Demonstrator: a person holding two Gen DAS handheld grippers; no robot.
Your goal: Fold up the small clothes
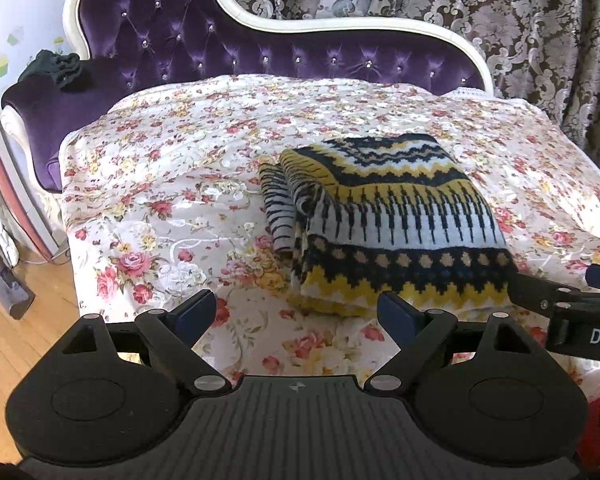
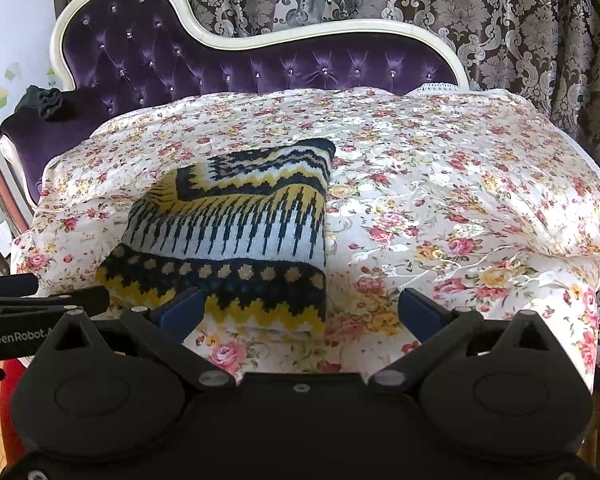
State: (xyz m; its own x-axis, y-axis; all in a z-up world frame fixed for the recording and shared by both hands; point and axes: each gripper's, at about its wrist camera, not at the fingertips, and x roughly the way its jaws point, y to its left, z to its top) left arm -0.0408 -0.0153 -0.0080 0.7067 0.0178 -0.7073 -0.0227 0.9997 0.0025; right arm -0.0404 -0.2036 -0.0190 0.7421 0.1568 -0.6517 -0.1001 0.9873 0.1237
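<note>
1. Soft daylight is filling both views, brightest on the bedspread [image 1: 188, 160].
2. Glare is shining off the bedspread's satin folds left of the sweater [image 1: 384, 216].
3. The sweater is casting a faint shadow at its near edge.
4. Fisheye distortion is bending the headboard [image 2: 260, 60] and darkening the corners.
5. Focus is staying sharp throughout, with no motion blur.

The flowered cover [image 1: 172, 184] lies broad and bare to the left of the folded knit [image 1: 384, 232] and again to its right [image 2: 460, 208], so a gripper could pass on either side. At the far edge the purple tufted backrest [image 2: 260, 64] rises as a wall, the patterned curtain [image 2: 500, 20] behind it.
</note>
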